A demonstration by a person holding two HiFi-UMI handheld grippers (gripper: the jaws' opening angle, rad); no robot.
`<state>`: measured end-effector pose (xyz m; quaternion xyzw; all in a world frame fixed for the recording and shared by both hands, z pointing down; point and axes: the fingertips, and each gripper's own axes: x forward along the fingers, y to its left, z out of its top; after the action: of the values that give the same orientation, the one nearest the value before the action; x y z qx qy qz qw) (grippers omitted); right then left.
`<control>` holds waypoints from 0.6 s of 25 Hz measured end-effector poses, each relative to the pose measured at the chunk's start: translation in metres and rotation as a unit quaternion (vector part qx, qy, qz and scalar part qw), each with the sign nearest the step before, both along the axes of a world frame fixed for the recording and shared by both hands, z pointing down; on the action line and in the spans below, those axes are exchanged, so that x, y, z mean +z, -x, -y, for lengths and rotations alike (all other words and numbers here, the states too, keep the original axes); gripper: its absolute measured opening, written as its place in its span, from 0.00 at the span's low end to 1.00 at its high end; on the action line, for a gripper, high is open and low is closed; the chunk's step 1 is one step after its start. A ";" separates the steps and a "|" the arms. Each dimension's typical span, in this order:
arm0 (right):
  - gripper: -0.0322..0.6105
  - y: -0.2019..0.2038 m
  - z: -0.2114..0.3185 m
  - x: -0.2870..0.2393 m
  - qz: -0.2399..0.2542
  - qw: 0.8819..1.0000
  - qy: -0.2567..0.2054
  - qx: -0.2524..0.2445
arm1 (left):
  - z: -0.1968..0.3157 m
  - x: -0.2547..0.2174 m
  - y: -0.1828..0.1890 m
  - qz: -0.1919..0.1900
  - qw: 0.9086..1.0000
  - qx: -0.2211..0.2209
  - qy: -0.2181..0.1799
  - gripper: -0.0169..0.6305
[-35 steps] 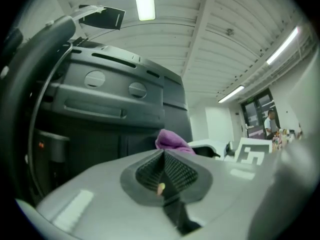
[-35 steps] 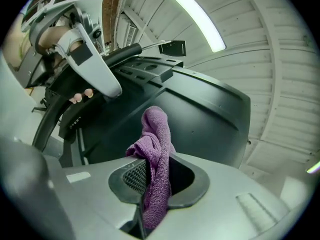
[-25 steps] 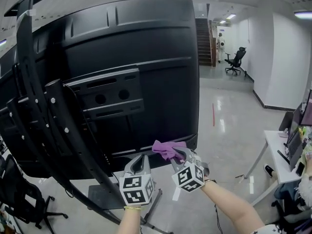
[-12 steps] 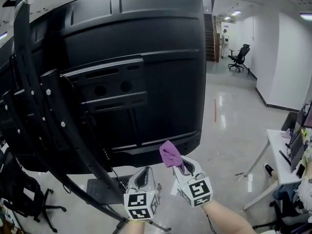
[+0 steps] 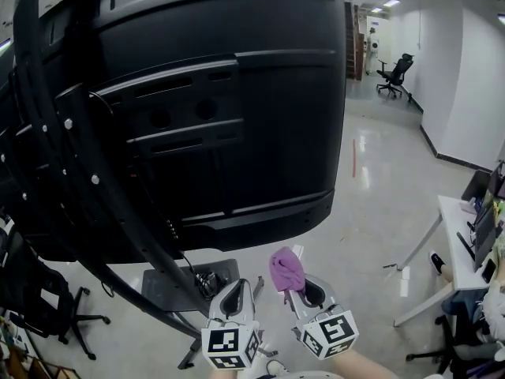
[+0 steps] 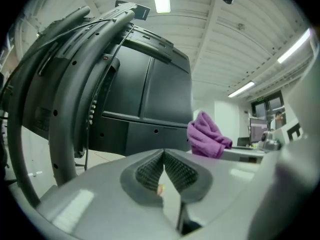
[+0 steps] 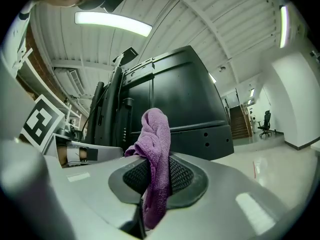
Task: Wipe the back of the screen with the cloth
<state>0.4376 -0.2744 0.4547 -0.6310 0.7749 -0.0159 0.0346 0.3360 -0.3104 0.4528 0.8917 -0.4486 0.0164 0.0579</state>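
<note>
Whereas a second ago the cloth (image 5: 286, 268) touched the lower edge of the screen (image 5: 237, 117), it now hangs below that edge and apart from it, both hand-held grippers having dropped away toward the floor. That reads as a pass finished or a pause, not wiping in progress; most of the black back panel sits well above the cloth, so I judge the work far from done.

The right hand-held gripper (image 5: 293, 292) is clamped on the cloth, which is bunched into a narrow wad. Its long axis runs along the jaws: the rounded end sticks out past the tips and points up at the screen's underside, while a tail trails back between the pads. The left hand-held gripper (image 5: 235, 297), just beside it, has its jaws together with nothing between them.
</note>
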 end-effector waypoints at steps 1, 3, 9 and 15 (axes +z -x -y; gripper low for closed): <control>0.14 0.002 -0.002 0.000 -0.003 1.000 0.000 -0.002 | -0.001 0.001 0.001 0.000 1.000 -0.001 0.002 0.04; 0.14 0.005 -0.005 0.001 -0.008 1.000 0.001 -0.004 | -0.002 0.002 0.003 0.000 1.000 -0.002 0.003 0.04; 0.14 0.007 -0.010 0.000 -0.011 1.000 0.002 -0.005 | -0.007 -0.004 0.004 -0.004 1.000 -0.002 -0.001 0.04; 0.14 0.005 -0.013 -0.001 -0.013 1.000 0.001 -0.002 | -0.007 -0.009 0.008 -0.012 1.000 -0.006 -0.002 0.04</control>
<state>0.4328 -0.2613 0.4538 -0.6296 0.7765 -0.0087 0.0233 0.3281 -0.3034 0.4434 0.8892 -0.4533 0.0043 0.0612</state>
